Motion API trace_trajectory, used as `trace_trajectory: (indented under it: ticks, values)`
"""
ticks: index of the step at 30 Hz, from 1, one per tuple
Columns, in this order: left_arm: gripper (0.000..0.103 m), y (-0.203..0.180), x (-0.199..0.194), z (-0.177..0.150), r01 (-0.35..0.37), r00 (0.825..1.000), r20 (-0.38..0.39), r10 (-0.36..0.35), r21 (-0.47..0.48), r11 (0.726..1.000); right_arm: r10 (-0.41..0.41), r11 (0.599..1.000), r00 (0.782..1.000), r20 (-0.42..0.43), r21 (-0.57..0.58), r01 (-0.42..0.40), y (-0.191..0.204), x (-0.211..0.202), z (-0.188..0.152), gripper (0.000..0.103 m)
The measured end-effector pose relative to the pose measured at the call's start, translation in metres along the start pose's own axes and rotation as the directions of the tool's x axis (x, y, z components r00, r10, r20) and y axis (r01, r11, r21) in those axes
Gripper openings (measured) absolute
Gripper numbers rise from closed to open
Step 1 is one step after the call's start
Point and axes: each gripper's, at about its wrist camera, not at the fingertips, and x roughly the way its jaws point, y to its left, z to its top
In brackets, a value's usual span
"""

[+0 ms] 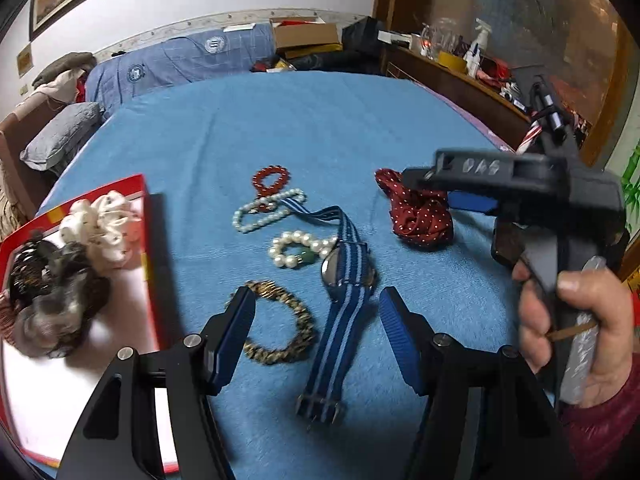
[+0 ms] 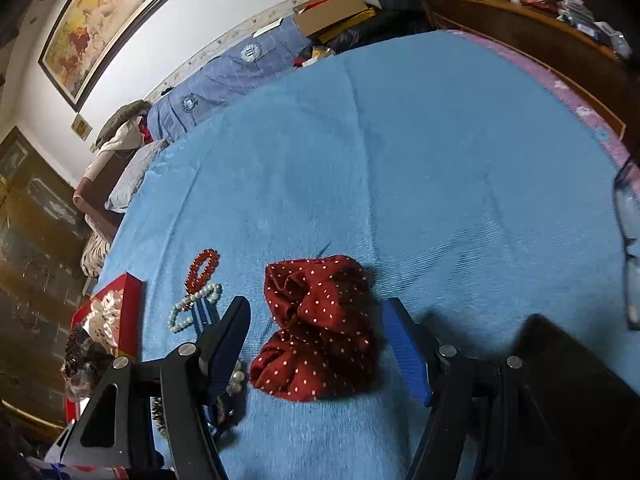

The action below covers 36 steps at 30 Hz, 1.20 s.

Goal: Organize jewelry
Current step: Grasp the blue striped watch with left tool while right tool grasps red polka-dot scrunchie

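Observation:
My left gripper (image 1: 316, 312) hangs open above a blue-striped watch (image 1: 344, 276) and a leopard-print bracelet (image 1: 284, 320), which lie on the blue blanket (image 1: 320, 128). Farther back lie a pearl bracelet with a green bead (image 1: 298, 248), a white pearl strand (image 1: 264, 210) and a red bead bracelet (image 1: 271, 179). My right gripper (image 2: 316, 320) is open, its fingers on either side of a red polka-dot scrunchie (image 2: 320, 328) without pressing it. A hand holds that gripper (image 1: 432, 188) at the right of the left wrist view.
A red box (image 1: 150, 232) at the left holds a white scrunchie (image 1: 104, 228) and dark hair pieces (image 1: 56, 296). Pillows and cardboard boxes (image 1: 308, 36) line the bed's far end. A cluttered wooden shelf (image 1: 460, 76) runs along the right. A clear object (image 2: 628, 240) lies at the blanket's right edge.

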Motion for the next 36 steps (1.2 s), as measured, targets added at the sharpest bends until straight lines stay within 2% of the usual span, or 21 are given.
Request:
trace_trajectory:
  ticks: [2, 4, 6, 9, 11, 12, 17, 19, 20, 21, 26, 28, 31, 34, 36]
  values:
    - [0.063, -0.006, 0.008, 0.002, -0.001, 1.000, 0.000, 0.001, 0.018, 1.000, -0.021, 0.999, 1.000, -0.012, -0.031, 0.021, -0.002, 0.010, -0.004, 0.071]
    - [0.064, -0.011, 0.015, 0.005, 0.004, 1.000, -0.006, -0.004, 0.024, 1.000, -0.020, 0.998, 0.999, -0.025, -0.064, 0.018, -0.001, 0.015, -0.008, 0.052]
    - [0.064, -0.015, 0.025, 0.011, 0.016, 1.000, -0.017, -0.016, 0.017, 1.000, -0.034, 0.993, 0.999, -0.009, -0.115, 0.033, 0.003, 0.016, -0.009, 0.020]
    - [0.063, -0.023, 0.041, 0.014, 0.014, 0.999, -0.043, -0.013, 0.018, 1.000, 0.002, 0.992, 1.000, 0.019, -0.129, 0.001, 0.005, 0.010, -0.011, 0.019]
    - [0.052, -0.029, 0.048, 0.013, 0.008, 0.999, -0.049, -0.007, 0.035, 0.999, -0.012, 0.993, 0.999, 0.038, -0.118, 0.017, 0.002, 0.007, -0.009, 0.019]
    - [0.051, -0.031, 0.050, 0.013, -0.004, 0.999, -0.053, 0.007, 0.043, 0.999, -0.008, 0.995, 0.999, 0.034, -0.098, 0.012, -0.003, 0.007, -0.008, 0.019]
    - [0.051, -0.029, 0.068, 0.013, -0.047, 0.996, -0.080, 0.050, 0.039, 0.998, 0.029, 0.999, 0.999, 0.023, -0.037, -0.028, -0.012, 0.005, -0.005, 0.019]
    - [0.049, -0.029, 0.070, 0.014, -0.059, 0.996, -0.066, 0.062, 0.051, 0.997, 0.032, 0.999, 0.999, 0.035, -0.045, -0.030, -0.009, 0.002, -0.005, 0.019]
    - [0.043, -0.030, 0.070, 0.013, -0.059, 0.996, -0.059, 0.063, 0.057, 0.997, 0.034, 0.998, 0.999, 0.041, -0.048, -0.032, -0.007, 0.000, -0.005, 0.019]
    - [0.041, -0.031, 0.070, 0.013, -0.057, 0.997, -0.053, 0.060, 0.061, 0.997, 0.036, 0.998, 0.998, 0.042, -0.049, -0.034, -0.007, 0.000, -0.005, 0.019]
    - [0.041, -0.030, 0.069, 0.012, -0.057, 0.998, -0.028, 0.059, 0.058, 0.997, 0.045, 0.998, 0.998, 0.040, -0.045, -0.044, -0.008, 0.000, -0.005, 0.019]
    - [0.041, -0.025, 0.063, 0.013, -0.046, 0.999, 0.002, 0.046, 0.047, 0.998, 0.044, 0.998, 0.998, 0.046, -0.042, -0.042, -0.008, -0.001, -0.005, 0.019]
    - [0.041, -0.017, 0.043, 0.016, -0.030, 0.995, 0.093, 0.029, 0.014, 0.999, 0.049, 0.998, 0.997, 0.053, -0.037, -0.047, -0.009, -0.003, -0.005, 0.019]
    - [0.041, -0.010, 0.029, 0.019, -0.046, 0.986, 0.163, 0.047, -0.009, 0.999, 0.055, 0.998, 0.997, 0.058, -0.044, -0.052, -0.007, -0.004, -0.005, 0.019]
    - [0.041, -0.006, 0.025, 0.020, -0.067, 0.981, 0.184, 0.070, -0.022, 0.998, 0.063, 0.997, 0.996, 0.055, -0.058, -0.060, -0.003, -0.004, -0.007, 0.019]
